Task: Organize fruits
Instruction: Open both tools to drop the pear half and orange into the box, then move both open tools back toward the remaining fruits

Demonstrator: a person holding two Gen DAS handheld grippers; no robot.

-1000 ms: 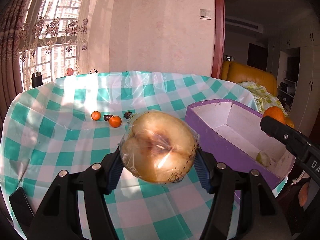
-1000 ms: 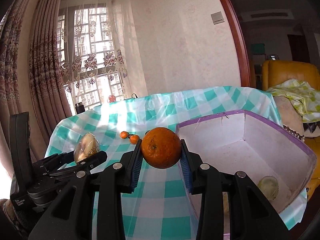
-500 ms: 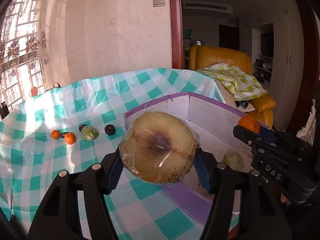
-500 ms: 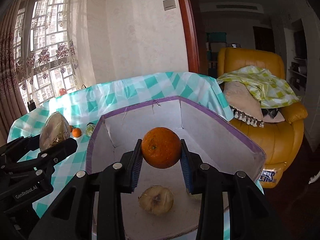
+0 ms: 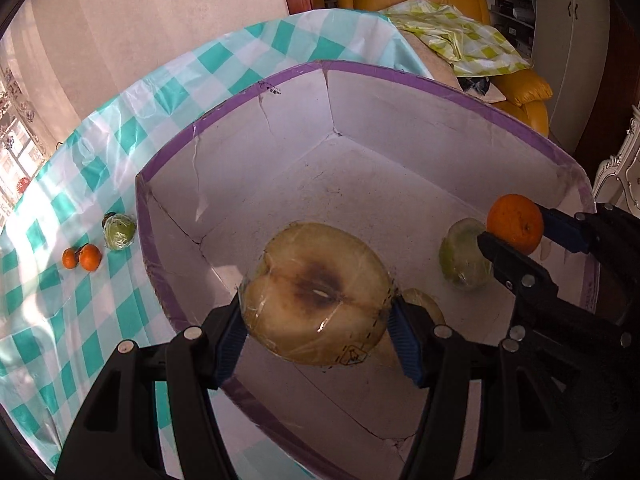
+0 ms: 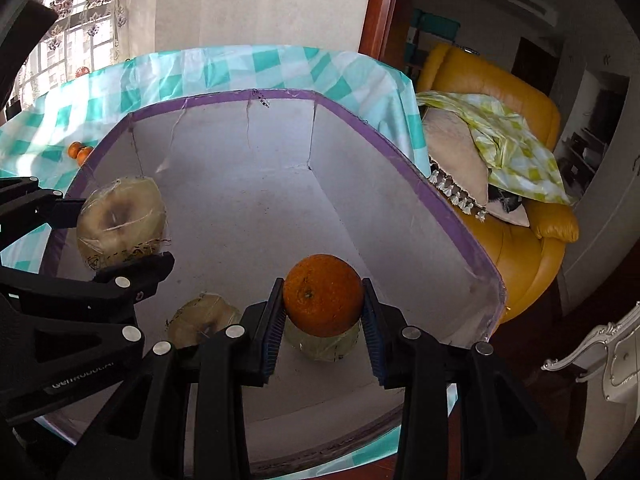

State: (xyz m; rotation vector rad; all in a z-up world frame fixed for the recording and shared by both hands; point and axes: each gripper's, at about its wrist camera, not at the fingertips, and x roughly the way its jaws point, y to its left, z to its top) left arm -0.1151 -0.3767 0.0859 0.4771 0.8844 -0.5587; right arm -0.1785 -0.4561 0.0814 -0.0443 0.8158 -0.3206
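Closest in the left wrist view, low centre of the frame, the left gripper [image 5: 318, 322] is closed on a plastic-wrapped half fruit [image 5: 316, 296], its blue pads pressing the two sides, cut face with the brown core turned toward the camera. I'd judge it light but soft; the film looks slick, so the wide flanks where the pads sit now seem the right hold, and a hard squeeze would probably bruise it.

In the right wrist view, bottom centre, the right gripper [image 6: 323, 312] pinches an orange [image 6: 323, 295] across its middle. That one looks firm and round, with a dimpled skin that should give good purchase; held off its widest part it could roll out.

Both are held over the open purple-edged box [image 6: 448, 216]. On its floor, just beneath the orange, lies a wrapped greenish fruit [image 6: 332, 344], and lower left of it a wrapped pale slice [image 6: 200, 320]. A release from here may land the orange on the green one, so a spot on the bare floor would be kinder.

Farther off, at the left edge of the left wrist view, another wrapped green fruit [image 5: 119, 231] and two small tangerines [image 5: 82, 257] sit on the checked tablecloth [image 5: 52, 320], just outside the box. Beyond, upper right, stands a yellow armchair [image 6: 520, 184].
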